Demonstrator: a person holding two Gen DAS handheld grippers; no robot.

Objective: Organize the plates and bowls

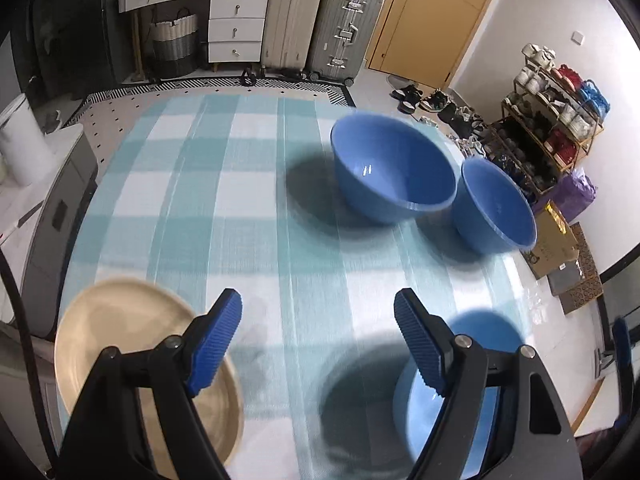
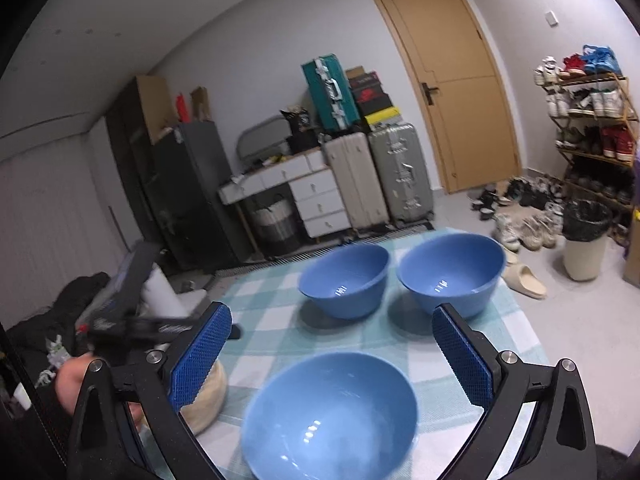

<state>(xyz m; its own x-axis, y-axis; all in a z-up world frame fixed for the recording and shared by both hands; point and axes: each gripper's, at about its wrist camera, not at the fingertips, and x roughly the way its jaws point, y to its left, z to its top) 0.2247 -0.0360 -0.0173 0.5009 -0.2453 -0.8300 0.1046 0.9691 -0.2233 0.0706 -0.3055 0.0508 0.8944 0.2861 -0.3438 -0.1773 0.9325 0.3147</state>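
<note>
Bowls, three blue ones, stand on the checked cloth of the bench [image 2: 516,320]: two side by side at the far edge [image 2: 345,280] [image 2: 452,270], one nearer [image 2: 332,416]. A beige plate [image 1: 132,344] lies at the near left. Left tool [image 1: 318,338] and right tool [image 2: 332,350] both gape, nothing between their pads

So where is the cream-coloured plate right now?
In the left wrist view the cream plate lies on the checked tablecloth at the near left corner, partly under the left tool, across from the nearest blue bowl.
</note>
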